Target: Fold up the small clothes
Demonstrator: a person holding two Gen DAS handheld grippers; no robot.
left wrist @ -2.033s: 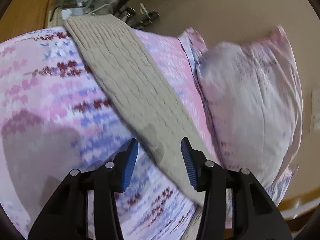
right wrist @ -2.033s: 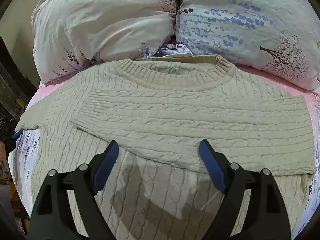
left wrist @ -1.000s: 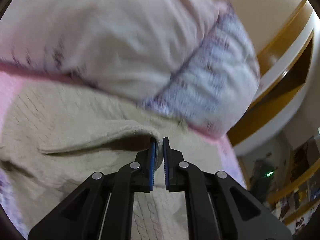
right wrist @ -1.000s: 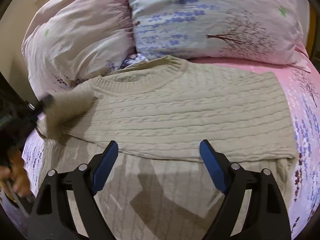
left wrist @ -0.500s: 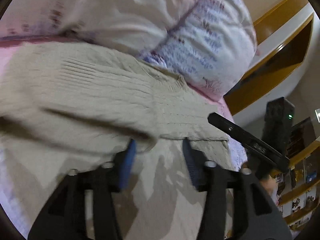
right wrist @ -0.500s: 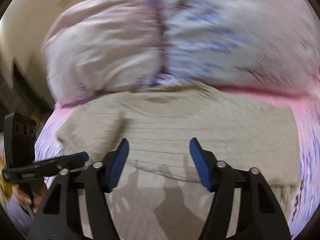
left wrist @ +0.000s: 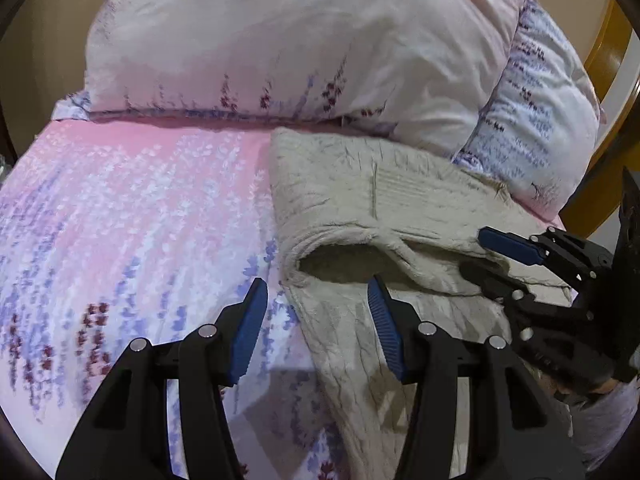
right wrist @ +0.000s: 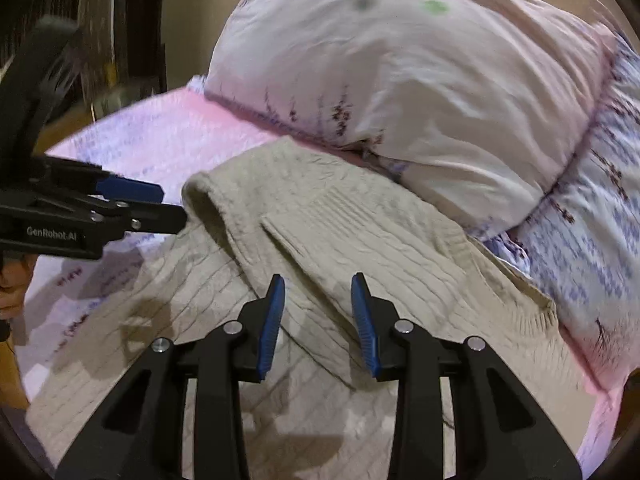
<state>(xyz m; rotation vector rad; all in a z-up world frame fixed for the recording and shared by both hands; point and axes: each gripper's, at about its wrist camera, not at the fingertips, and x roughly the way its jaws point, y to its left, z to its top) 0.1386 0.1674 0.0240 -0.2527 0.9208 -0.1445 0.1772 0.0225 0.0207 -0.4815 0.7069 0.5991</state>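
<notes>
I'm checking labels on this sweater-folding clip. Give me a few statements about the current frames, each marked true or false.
1. The left gripper is open. True.
2. The right gripper clamps the sweater. False: it is open, nothing between its fingers.
3. The beige sweater has a sleeve folded over its body. True.
4. The sweater lies on a bare wooden table. False: it lies on a pink floral bedsheet by two pillows.
</notes>
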